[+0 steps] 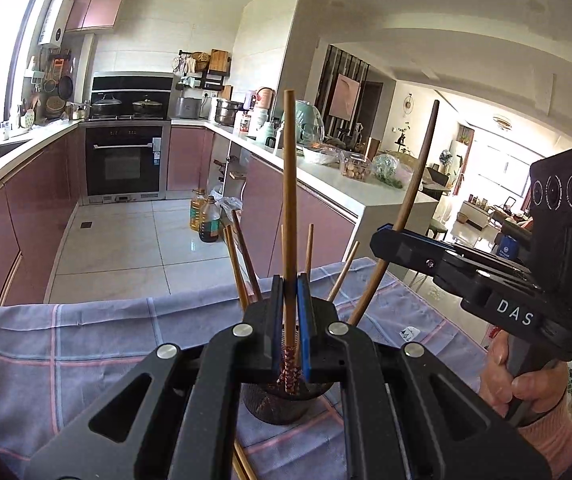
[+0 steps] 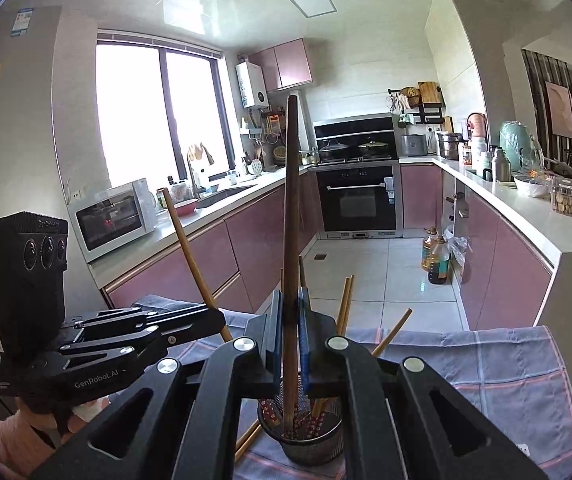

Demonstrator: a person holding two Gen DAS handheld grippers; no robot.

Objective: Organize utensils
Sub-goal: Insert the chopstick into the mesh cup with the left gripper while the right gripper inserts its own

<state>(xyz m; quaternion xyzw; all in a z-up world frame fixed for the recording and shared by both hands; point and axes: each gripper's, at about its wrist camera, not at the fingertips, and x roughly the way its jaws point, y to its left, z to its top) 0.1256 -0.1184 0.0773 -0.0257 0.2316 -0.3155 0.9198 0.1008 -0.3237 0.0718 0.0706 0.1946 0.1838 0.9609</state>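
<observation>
Jaws of both grippers clench one chopstick each, tips over the mesh holder (image 2: 300, 436) at your 6 o'clock; several already stand inside (two strays lie on the desk (image 1: 86, 344)).

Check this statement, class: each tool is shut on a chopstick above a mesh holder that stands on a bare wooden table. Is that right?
One detail is wrong. The mesh holder stands on a blue checked cloth, not bare wood, as the right wrist view shows. The rest holds: the left tool grips a light chopstick, the right tool a darker chopstick.
</observation>
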